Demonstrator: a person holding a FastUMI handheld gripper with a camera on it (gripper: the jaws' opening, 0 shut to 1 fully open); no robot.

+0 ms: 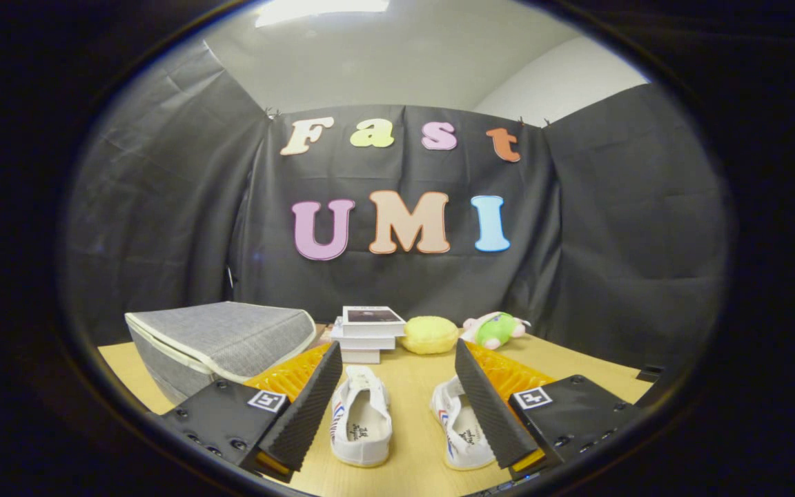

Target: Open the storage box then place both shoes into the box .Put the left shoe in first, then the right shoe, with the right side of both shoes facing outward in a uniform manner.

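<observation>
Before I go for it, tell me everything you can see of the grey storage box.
The storage box is grey woven fabric with pale piping along its edges, soft-sided and still closed, its lid sloping. It sits on the wooden table, ahead of the open tool and off to its left finger's side, beside the stack of books. Nothing rests on it.

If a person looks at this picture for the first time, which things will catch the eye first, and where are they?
Two white shoes lie side by side on the wooden table, the left-hand shoe between the open claw fingers and the right-hand shoe partly behind one finger. Beyond the fingers sits a closed grey storage box, next to a stack of books, a yellow plush and a green-and-pink plush toy.
</observation>
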